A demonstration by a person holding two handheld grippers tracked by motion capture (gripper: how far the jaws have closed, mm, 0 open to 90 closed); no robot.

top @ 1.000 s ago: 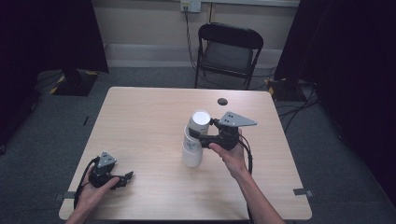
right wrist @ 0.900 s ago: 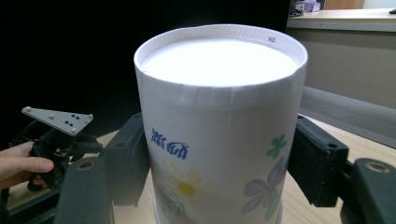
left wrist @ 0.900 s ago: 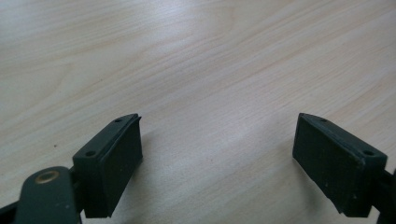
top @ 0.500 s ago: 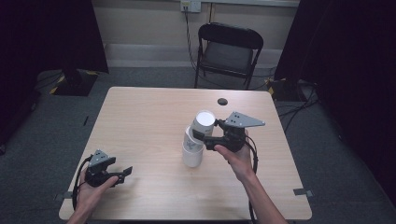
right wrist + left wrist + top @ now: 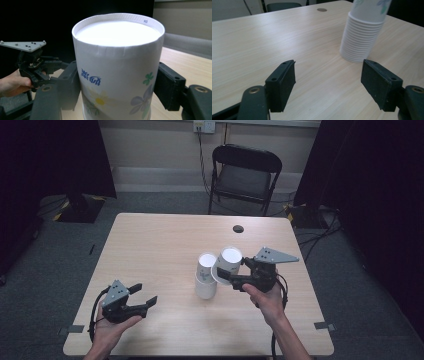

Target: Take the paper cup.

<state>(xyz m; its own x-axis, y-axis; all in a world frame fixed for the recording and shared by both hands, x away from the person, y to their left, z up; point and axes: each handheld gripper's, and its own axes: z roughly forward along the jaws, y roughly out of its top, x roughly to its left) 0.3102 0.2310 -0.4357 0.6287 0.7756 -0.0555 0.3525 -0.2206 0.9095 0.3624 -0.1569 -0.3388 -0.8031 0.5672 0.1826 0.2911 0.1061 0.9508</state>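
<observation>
The right gripper (image 5: 226, 273) squeezes a white paper cup with flowers (image 5: 227, 264), just off the white cup stack (image 5: 205, 279). It is light and crushes easily; hold its sides softly. The left gripper (image 5: 145, 296), near left, has just been closing, still empty.

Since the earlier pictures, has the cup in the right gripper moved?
Yes. The cup has lifted off the stack and now tilts to its right, held in the right gripper.

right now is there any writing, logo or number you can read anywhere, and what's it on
"XO" or similar: tiny mark on the rim of the paper cup held in the right gripper, too small to be sure of.
Blue characters on that cup's wall, beside printed flowers: seen upside down, not legible.
Stack of cups on the table: coloured print at the top, no readable text.
Nothing else carries writing.
</observation>
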